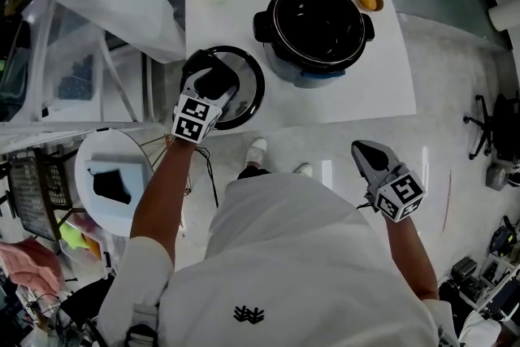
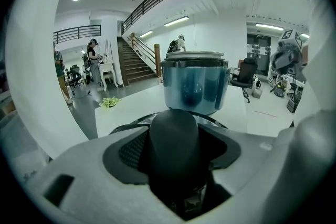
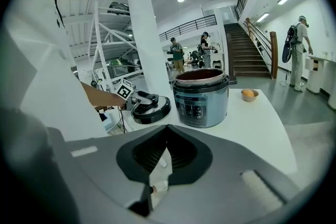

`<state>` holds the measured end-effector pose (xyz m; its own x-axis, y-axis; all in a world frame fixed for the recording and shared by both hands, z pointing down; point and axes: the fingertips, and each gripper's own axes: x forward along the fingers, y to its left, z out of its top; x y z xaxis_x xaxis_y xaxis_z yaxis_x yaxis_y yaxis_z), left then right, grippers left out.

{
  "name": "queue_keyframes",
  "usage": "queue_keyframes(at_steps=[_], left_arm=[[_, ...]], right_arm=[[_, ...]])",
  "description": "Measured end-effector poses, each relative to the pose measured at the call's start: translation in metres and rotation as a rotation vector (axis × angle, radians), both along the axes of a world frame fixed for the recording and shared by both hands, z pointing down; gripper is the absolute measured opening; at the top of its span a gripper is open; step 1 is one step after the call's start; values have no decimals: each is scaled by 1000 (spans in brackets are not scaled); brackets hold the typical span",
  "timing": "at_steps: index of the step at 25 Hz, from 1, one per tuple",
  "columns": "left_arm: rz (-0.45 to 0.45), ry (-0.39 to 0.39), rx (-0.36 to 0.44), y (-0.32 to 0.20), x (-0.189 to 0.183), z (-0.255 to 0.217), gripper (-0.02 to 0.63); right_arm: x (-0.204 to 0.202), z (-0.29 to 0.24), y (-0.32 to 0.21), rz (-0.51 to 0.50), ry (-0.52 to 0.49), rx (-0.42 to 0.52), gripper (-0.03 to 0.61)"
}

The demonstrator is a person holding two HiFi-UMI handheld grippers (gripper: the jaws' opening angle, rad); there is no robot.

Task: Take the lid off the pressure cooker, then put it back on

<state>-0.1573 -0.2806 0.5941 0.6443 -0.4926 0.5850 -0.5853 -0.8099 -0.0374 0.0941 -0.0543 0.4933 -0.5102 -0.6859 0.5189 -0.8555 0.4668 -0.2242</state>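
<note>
My left claw (image 1: 214, 84) is closed on the black handle (image 2: 173, 139) of the lid (image 1: 248, 89). It is open wide because the handle is fat. My right claw (image 1: 367, 154) is shut and holds nothing. It hangs off the front of the table (image 1: 382, 85), well away from everything.

The lid is on the left side of the table, just beside the open pressure cooker (image 1: 317, 24). I cannot tell if it rests on the table.

What could go wrong? The lid is close to the table's edge, so if my grip slips it could drop to the floor. If I carry it tilted, it could bang the pot's rim or sit crooked.

The lid lies flat with its handle up. It is round, so only the handle has a long way, and that seems to point at the pot.
</note>
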Motion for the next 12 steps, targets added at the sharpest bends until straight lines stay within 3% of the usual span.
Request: queue_keyframes(at_steps=[12], left_arm=[[-13,44,25,-9,-23,-90,285]], right_arm=[[7,9,-1,-32,-42,8,12]])
